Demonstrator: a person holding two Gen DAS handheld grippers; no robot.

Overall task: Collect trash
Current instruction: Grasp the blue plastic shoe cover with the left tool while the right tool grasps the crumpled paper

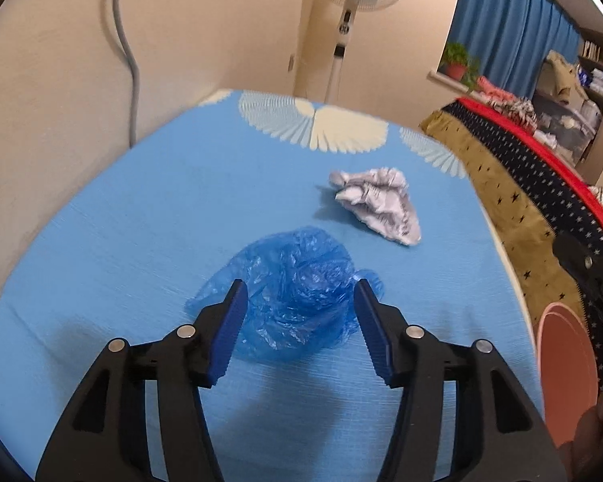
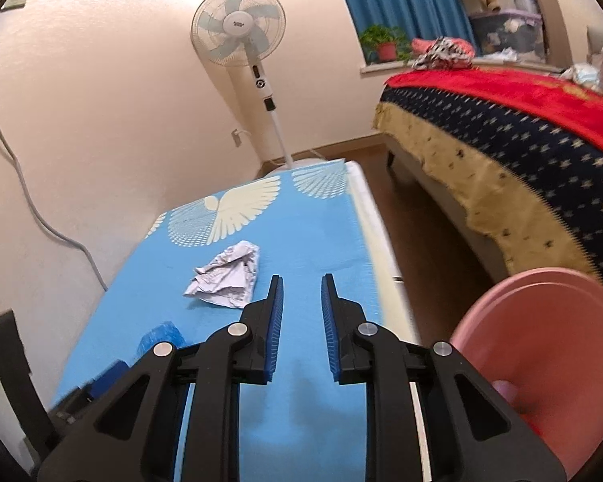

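Note:
A crumpled blue plastic bag lies on the blue tablecloth. My left gripper is open just above it, with its blue pads standing either side of the bag and not pressing on it. Crumpled white paper lies farther back to the right, apart from the bag. In the right wrist view the paper is ahead and left of my right gripper. That gripper's jaws stand narrowly apart over bare cloth with nothing between them. The bag shows at the lower left.
A pink basin hangs beside the table's right edge, close to my right gripper. A bed with a starred cover stands across a strip of wooden floor. A standing fan and a wall are behind the table.

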